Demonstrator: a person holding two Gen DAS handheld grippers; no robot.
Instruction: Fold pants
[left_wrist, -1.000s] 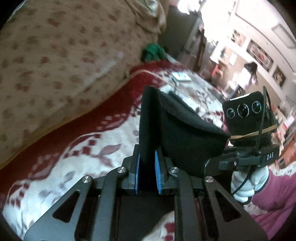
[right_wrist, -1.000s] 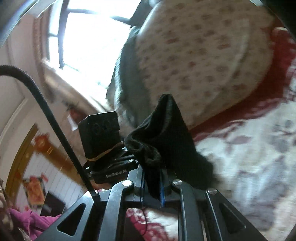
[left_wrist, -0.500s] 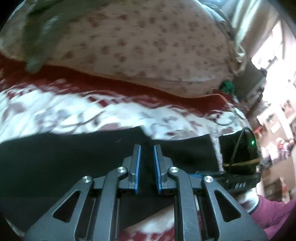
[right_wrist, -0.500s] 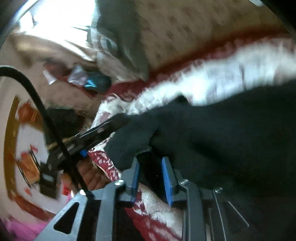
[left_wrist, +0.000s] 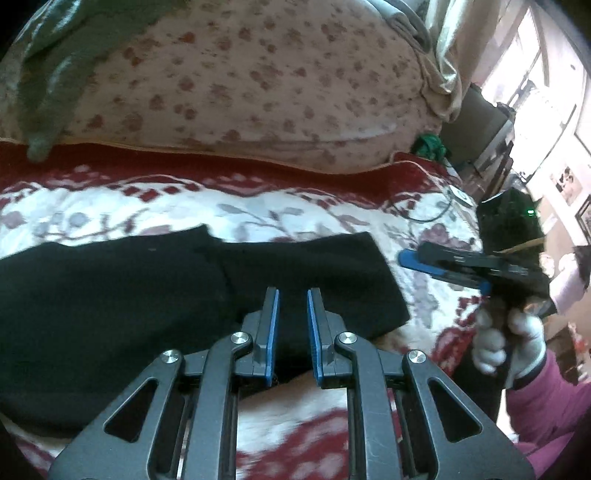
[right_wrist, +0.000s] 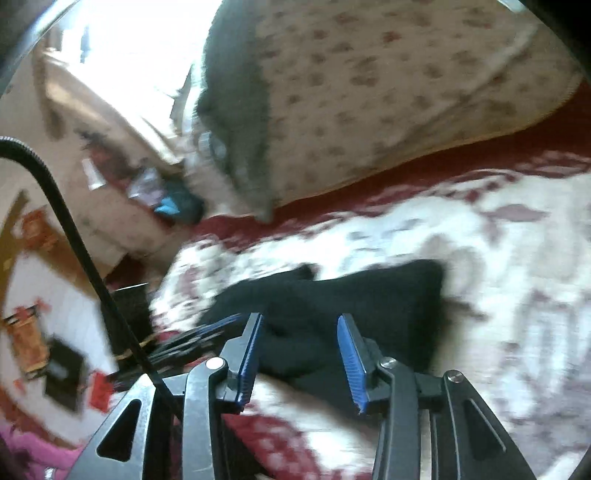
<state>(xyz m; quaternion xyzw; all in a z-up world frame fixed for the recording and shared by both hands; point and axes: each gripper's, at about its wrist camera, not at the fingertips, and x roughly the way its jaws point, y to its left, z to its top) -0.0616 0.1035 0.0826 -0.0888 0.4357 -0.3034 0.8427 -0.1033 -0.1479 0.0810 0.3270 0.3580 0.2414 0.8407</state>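
Black pants (left_wrist: 155, 288) lie flat on the red and white patterned bed cover (left_wrist: 295, 206), stretched left to right, with one layer folded over another. My left gripper (left_wrist: 291, 295) is over the near right part of the pants, jaws slightly apart with only flat cloth between them. My right gripper (left_wrist: 406, 256) shows at the right in the left wrist view, held in a white-gloved hand, just off the pants' right end. In the right wrist view the right gripper (right_wrist: 299, 321) is open above the pants' end (right_wrist: 362, 302), holding nothing.
A large floral pillow (left_wrist: 240, 85) with a grey-green cloth (left_wrist: 48, 81) draped over it lies along the far side of the bed. A cable and small white object (left_wrist: 456, 194) lie at the far right corner. Furniture and picture frames stand beyond the bed.
Both grippers lowered the pants from held up in the air down flat onto the bed. The right gripper has let go and opened wide, moving off the pants' end. The left jaws have parted slightly.
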